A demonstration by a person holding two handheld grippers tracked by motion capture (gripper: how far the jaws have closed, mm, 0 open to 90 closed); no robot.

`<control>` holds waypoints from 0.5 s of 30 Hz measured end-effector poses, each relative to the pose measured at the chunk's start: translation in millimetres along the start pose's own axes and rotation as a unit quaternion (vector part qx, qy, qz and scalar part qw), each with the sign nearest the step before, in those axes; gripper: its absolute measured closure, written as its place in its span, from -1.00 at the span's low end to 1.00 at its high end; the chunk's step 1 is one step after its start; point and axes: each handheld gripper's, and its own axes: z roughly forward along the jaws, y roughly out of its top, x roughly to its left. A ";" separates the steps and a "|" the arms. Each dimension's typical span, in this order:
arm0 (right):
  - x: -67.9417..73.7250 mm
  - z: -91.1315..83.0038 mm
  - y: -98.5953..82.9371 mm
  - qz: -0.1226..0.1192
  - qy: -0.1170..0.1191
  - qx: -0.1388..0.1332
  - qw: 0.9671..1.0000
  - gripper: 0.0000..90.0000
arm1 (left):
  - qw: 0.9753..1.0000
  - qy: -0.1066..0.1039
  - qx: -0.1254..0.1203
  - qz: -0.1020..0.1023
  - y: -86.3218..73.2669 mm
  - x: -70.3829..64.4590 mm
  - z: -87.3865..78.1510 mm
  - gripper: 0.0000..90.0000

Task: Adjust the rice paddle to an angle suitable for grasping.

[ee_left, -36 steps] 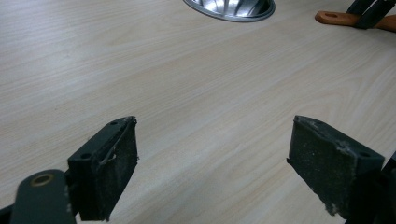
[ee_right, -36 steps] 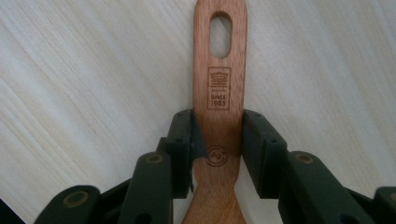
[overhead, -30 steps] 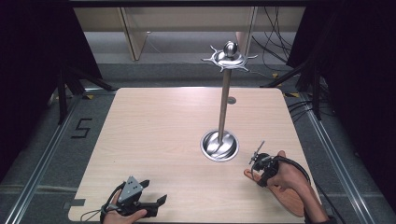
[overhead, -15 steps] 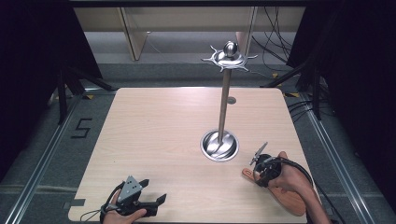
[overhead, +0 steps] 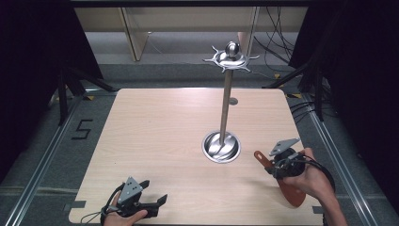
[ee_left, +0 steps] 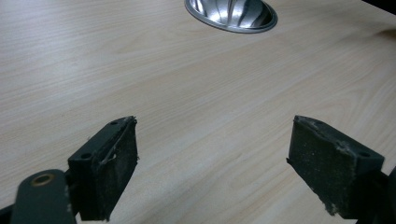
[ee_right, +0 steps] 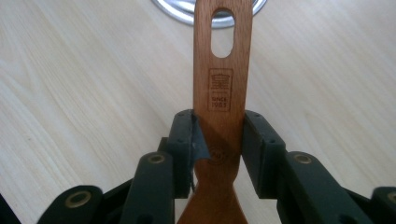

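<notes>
- Your right gripper [overhead: 277, 162] sits at the near right of the surface [overhead: 164, 136], its jaws pinching the wooden spatula [ee_right: 223, 93] across the narrow neck of the handle.
- In the right gripper view the handle points away from you, its oval hanging hole [ee_right: 222, 32] lined up over the rim of the steel base [ee_right: 187, 14].
- From the high view the broad blade [overhead: 291, 193] trails back under your hand, near the right edge of the surface.
- Compared with a second ago, your right hand [overhead: 313, 176] has drawn back toward you and the spatula has swung: the handle tip now aims at the stand, and the blade has come into sight. I read that as re-aiming for a hang rather than a retreat.
- The hanging stand [overhead: 225, 108] rises from its round base [overhead: 221, 147] just left and far of your right gripper; the hook crown [overhead: 230, 60] sits high at the top of the pole.
- The hole is low, down at base level, so the next move likely calls for a lift to the crown.
- Your left gripper [overhead: 148, 200] rests at the near left edge, unchanged over the last second, jaws spread wide with nothing between them.
- Watch the grip: it is a narrow pinch on smooth wood, so the blade's weight may pivot it.
</notes>
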 end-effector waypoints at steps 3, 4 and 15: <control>-5.5 -6.1 -0.9 -0.002 0.001 -0.021 1.000 0.49 | 1.000 -0.001 0.000 0.001 0.4 0.5 -0.2 -0.67; -6.5 -7.6 -1.5 0.003 -0.002 -0.029 1.000 0.49 | 1.000 -0.001 0.000 -0.001 0.3 0.5 -0.3 -0.67; -17.3 -30.7 -2.4 0.023 0.001 -0.101 0.995 0.49 | 1.000 -0.001 -0.001 -0.003 0.7 1.2 -0.3 -0.67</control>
